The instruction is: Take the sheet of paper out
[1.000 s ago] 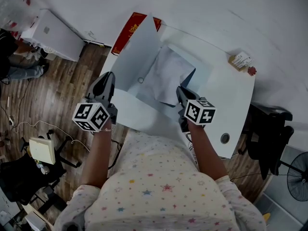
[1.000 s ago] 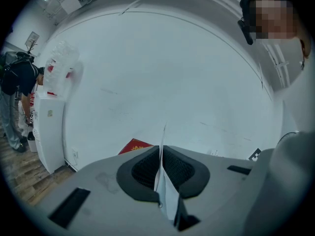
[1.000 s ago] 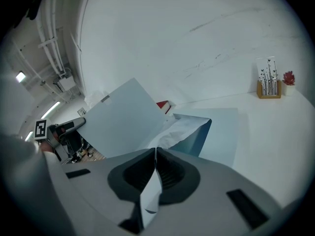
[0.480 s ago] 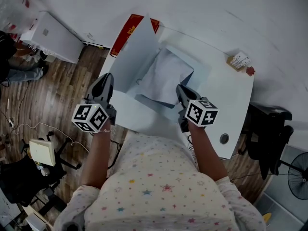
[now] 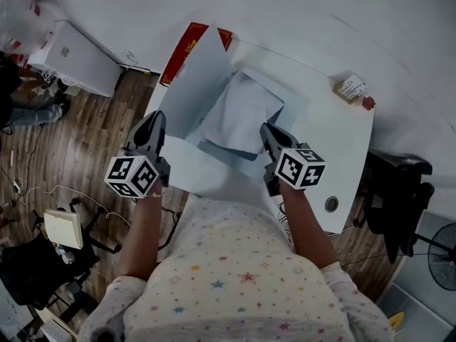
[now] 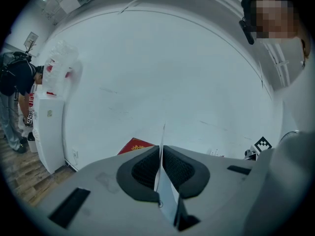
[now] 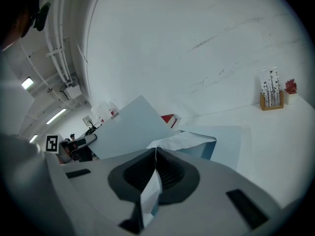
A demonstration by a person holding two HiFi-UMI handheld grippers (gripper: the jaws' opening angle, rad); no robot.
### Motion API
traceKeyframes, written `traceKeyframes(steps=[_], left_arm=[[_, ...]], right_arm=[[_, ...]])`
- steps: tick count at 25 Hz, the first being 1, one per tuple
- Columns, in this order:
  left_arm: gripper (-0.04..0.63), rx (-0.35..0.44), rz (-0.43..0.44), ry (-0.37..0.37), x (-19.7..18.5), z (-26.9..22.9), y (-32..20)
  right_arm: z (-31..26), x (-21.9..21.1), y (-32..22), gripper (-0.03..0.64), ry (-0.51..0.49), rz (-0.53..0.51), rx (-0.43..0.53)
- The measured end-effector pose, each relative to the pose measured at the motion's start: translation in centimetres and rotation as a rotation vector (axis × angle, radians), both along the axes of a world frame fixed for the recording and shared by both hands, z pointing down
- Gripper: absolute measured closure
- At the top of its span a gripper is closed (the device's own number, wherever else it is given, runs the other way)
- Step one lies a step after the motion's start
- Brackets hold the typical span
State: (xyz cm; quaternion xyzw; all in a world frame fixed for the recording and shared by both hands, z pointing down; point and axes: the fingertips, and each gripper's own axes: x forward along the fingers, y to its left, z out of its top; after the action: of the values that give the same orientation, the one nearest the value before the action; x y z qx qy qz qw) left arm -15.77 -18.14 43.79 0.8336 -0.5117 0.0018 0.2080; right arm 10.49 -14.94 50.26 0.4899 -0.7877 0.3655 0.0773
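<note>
Around you on the white bench [image 5: 335, 141] there is a flat red packet [image 5: 187, 45] at the far left edge. A small wooden card holder [image 5: 353, 87] with a little red flower [image 5: 368, 103] beside it stands far off to the right, well apart from your work. A round hole [image 5: 332, 204] sits in the bench top near your right arm. On the floor there is a white cabinet [image 5: 82, 55] to the left and a black chair [image 5: 399, 191] to the right. The thing most in the way is the big pale blue paper folder [image 5: 192, 84]. Its cover stands up tall between the two grippers and leans to the left. Your left gripper [image 5: 155, 117] has its jaws closed tight on the thin edge of that cover. The wrinkled white sheet of paper [image 5: 242, 116] lies on the flat lower half of the folder, just right of the raised cover. Your right gripper [image 5: 265, 130] has its jaws pinched shut on the near edge of the sheet. That edge is lifted, and you can see a dark blue gap under it. The long way of the sheet seems to run from your right jaws away from you across the bench, and the far end points toward the wall.
</note>
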Motion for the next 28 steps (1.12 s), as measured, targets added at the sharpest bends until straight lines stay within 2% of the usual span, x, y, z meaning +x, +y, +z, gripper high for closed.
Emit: traceKeyframes(steps=[17, 28], left_arm=[[0.569, 0.002, 0.022, 0.001, 0.6, -0.1, 0.1], [0.569, 0.011, 0.033, 0.003, 1.3, -0.3, 0.0]], right_arm=[[-4.9, -0.1, -0.4, 0.612, -0.036, 0.002, 0.098], [-8.2, 2.7, -1.5, 0.612, -0.048, 0.078, 0.181]])
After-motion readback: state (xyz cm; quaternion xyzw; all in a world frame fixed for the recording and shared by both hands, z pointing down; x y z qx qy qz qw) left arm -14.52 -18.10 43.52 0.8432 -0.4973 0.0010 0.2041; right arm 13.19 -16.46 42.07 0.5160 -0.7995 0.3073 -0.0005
